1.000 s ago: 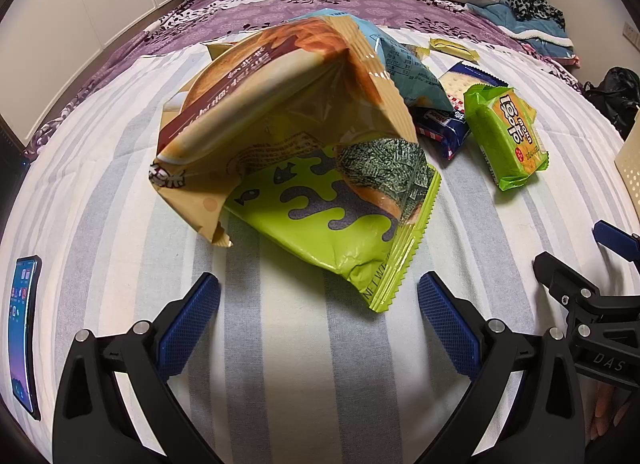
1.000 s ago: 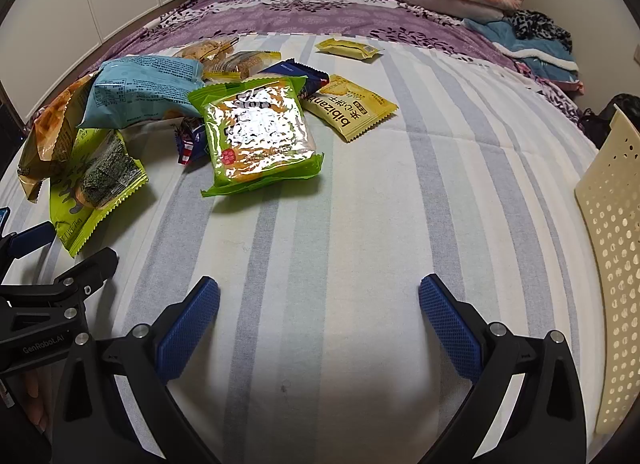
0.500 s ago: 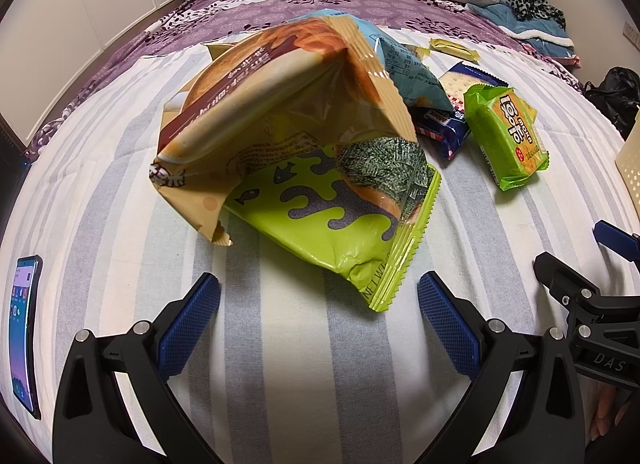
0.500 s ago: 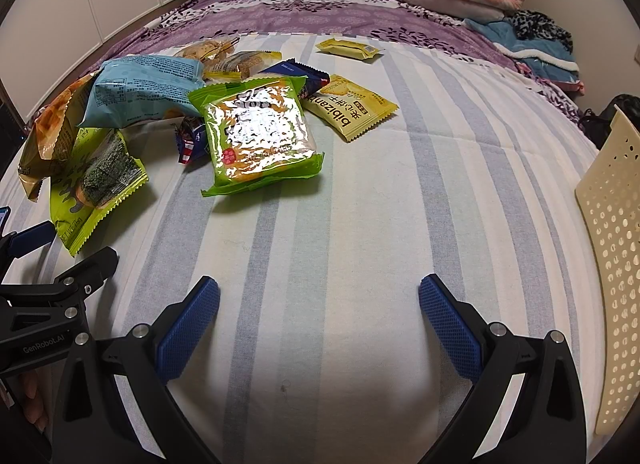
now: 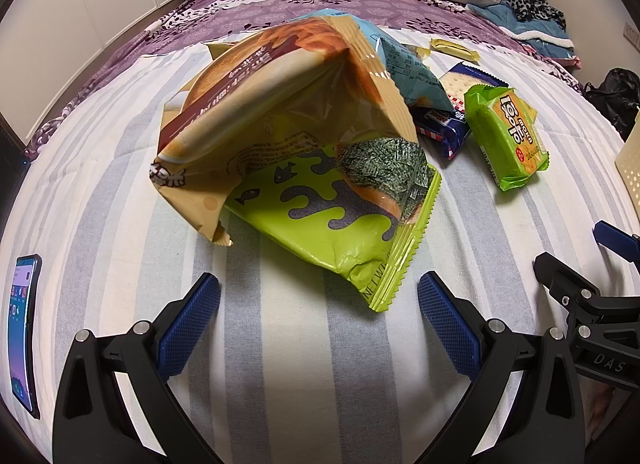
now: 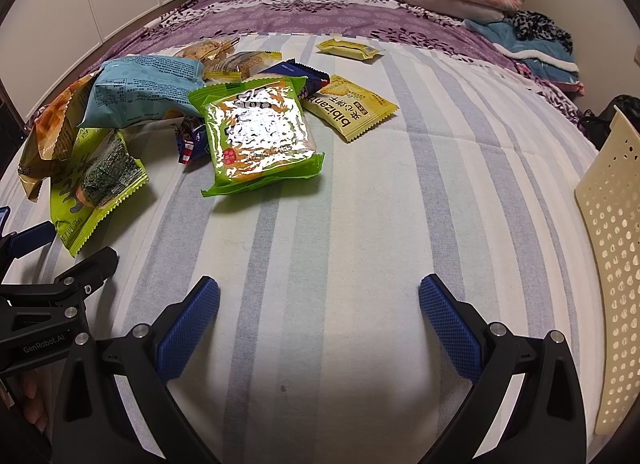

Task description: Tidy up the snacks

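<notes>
Both tongs, left gripper (image 5: 319,296) and right gripper (image 6: 319,298), stayed released and motionless above the striped bedsheet (image 6: 360,224); nothing changed, so sorting hadn't begun. Lime-green foil seaweed bag (image 5: 336,220) lay just ahead of the left, ungrasped.

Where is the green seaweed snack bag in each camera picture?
Left wrist view: the green seaweed snack bag lies at the centre, just ahead of the open left hand-held gripper, partly under a tan snack bag.
Right wrist view: it lies far left, near the edge.
Shared landmark: the shiny green cracker pack.
</notes>
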Demonstrator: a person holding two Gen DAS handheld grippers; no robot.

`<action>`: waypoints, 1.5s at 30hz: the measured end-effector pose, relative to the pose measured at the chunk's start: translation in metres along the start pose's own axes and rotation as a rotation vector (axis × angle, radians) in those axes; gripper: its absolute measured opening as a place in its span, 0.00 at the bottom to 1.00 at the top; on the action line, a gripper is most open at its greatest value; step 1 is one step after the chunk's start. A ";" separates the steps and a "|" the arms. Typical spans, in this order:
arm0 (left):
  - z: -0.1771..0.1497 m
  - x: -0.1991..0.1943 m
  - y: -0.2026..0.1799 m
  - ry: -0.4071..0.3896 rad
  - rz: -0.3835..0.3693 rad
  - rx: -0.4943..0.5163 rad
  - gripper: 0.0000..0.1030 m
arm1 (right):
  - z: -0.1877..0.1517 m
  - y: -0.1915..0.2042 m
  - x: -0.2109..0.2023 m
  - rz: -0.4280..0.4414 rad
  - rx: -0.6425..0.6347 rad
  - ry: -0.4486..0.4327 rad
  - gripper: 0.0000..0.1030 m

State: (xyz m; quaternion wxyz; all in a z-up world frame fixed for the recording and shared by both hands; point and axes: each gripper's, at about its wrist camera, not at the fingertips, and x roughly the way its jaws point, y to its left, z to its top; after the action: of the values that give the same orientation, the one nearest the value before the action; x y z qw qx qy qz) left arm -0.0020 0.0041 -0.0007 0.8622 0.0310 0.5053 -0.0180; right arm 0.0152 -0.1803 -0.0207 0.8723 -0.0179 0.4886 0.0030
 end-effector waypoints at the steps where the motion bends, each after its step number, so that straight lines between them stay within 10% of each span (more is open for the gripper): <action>1: 0.000 0.000 0.000 0.000 0.000 0.000 0.98 | 0.000 0.000 0.000 -0.002 -0.002 0.001 0.95; 45: 0.003 -0.003 -0.001 0.000 0.008 -0.009 0.98 | -0.001 0.000 -0.001 -0.003 0.001 -0.003 0.95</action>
State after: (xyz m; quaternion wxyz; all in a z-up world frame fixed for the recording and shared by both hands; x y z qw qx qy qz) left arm -0.0013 0.0032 0.0034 0.8625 0.0292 0.5051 -0.0123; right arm 0.0142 -0.1805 -0.0205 0.8730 -0.0182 0.4874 0.0018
